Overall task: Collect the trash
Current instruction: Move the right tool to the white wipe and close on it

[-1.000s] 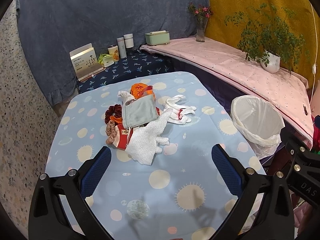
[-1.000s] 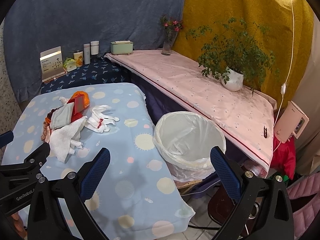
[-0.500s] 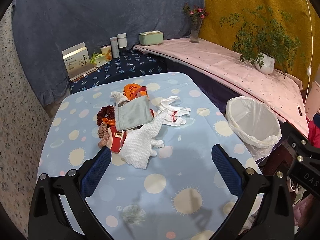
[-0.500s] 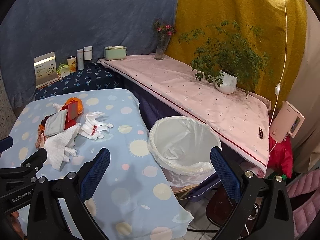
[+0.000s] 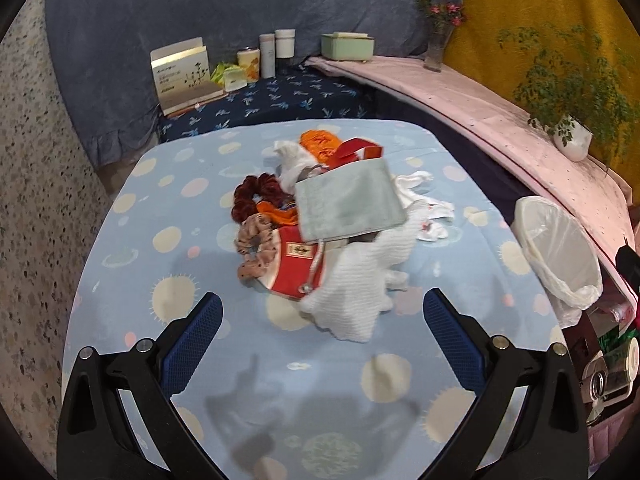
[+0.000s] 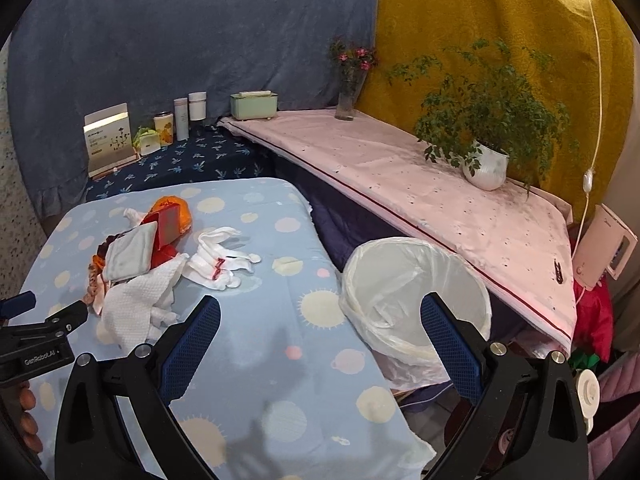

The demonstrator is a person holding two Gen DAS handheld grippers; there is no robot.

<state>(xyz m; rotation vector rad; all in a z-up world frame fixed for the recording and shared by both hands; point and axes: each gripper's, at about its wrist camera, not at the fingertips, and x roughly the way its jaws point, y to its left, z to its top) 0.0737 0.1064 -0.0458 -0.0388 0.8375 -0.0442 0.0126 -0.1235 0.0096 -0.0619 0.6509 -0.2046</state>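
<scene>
Hidden, cropped or unreadable parts of the two wrist views

In the left wrist view the grey pouch (image 5: 349, 200) covers the middle of the pile, so what lies under it cannot be told; the print on the gold-and-white box (image 5: 182, 76) at upper left is too small to read. The bin (image 5: 558, 248) is partly lost at the right edge, with blurred clutter below it. In the right wrist view the left gripper (image 6: 30, 334) is cropped at the left edge, its jaws unseen, and only fingertips (image 6: 26, 412) show.
</scene>
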